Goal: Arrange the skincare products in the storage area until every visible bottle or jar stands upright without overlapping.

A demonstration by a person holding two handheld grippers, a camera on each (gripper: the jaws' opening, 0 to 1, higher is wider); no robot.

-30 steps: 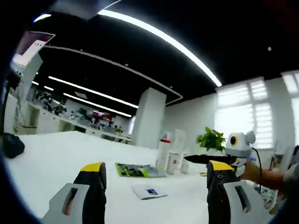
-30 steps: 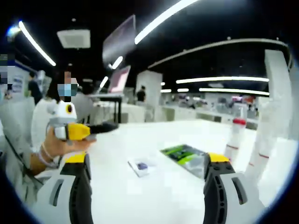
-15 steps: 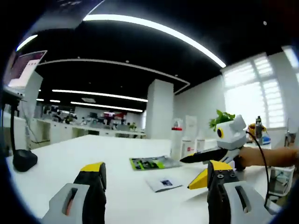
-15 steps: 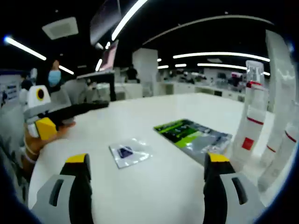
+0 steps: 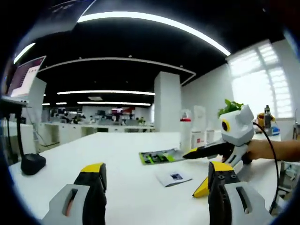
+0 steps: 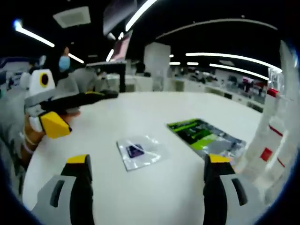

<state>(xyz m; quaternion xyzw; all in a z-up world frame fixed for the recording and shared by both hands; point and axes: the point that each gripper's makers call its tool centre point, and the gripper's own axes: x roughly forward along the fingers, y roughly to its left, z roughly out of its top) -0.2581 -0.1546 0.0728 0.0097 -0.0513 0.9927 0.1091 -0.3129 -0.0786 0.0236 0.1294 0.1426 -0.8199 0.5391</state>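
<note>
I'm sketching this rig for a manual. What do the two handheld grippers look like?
Each gripper has two grey jaws with black inner faces, yellow tips and an orange slot on the left jaw. The left gripper and right gripper match. Seen from the other's view, each has a white body, a yellow-ringed lens, long black jaws and a yellow block. A black cable trails from the right gripper.

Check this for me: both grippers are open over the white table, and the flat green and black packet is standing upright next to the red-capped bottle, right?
Not quite. The flat green and black packet is lying flat on the white table, not standing upright, as the right gripper view shows. The rest holds: the left gripper and right gripper are open, and the red-capped bottle stands beside the packet.
</note>
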